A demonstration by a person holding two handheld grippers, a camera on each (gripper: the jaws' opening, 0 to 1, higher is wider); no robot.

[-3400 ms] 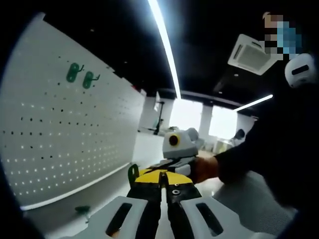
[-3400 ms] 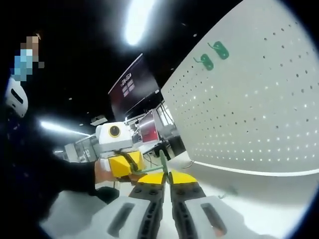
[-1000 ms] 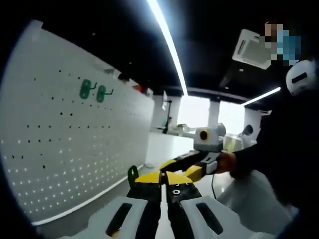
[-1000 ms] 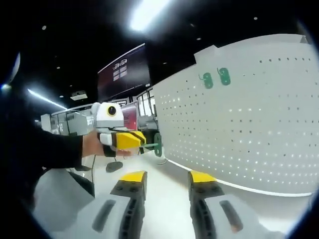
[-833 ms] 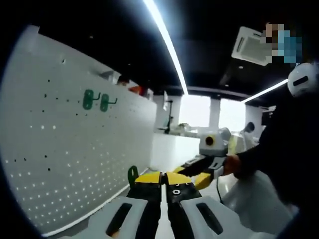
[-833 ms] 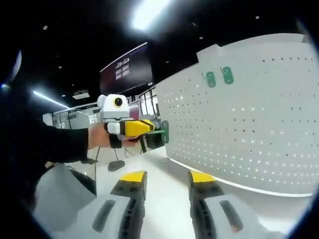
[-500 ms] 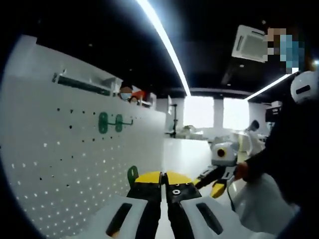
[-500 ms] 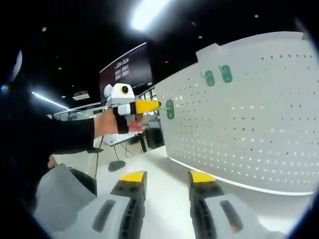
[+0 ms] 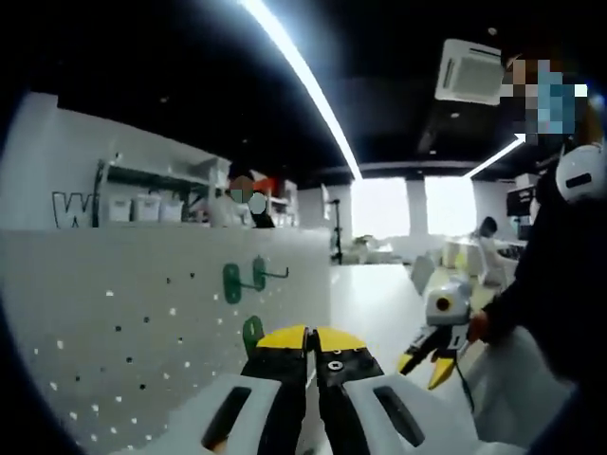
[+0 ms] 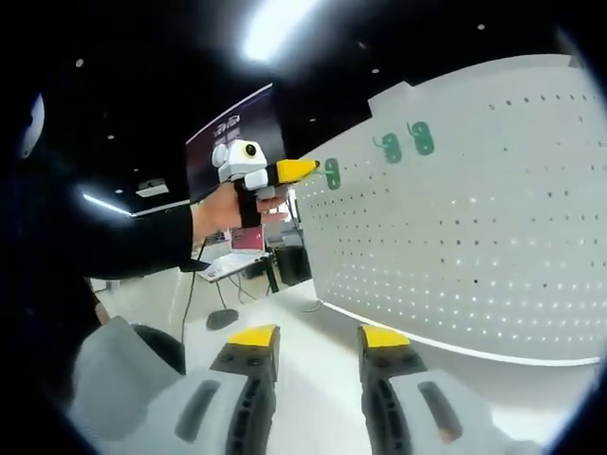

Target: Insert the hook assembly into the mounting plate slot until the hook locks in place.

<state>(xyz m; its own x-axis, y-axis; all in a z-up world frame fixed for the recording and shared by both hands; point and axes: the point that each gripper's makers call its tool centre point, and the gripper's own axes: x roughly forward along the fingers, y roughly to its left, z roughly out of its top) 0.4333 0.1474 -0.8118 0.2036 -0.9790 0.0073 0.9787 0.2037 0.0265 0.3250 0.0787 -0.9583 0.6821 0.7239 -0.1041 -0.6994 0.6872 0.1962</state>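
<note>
White perforated board (image 10: 474,218) takes up most of what I see, one big pegboard standing upright, dotted with rows of small holes; in my left gripper view the same board (image 9: 142,322) runs along the left side. Two green hooks (image 10: 405,142) already hang on it near its top edge, side by side; from my left gripper view I count the same pair (image 9: 245,278), just above my jaw tips.

One left gripper (image 9: 308,338) rises from the bottom of its own view with its yellow-tipped jaws pressed together, and a third green hook (image 9: 251,330) sticks out at the left of the tips, pinched between them. In my right gripper view that left gripper (image 10: 305,171) is raised in my hand (image 10: 228,210), with the hook (image 10: 331,172) at its tip near the board's left edge; I cannot tell whether it touches the board.

One right gripper (image 10: 319,341) shows at the bottom of its own view, its two yellow-capped jaws standing well apart with nothing between them. In my left gripper view it (image 9: 429,363) hangs low at the right, jaws spread, empty.
</note>
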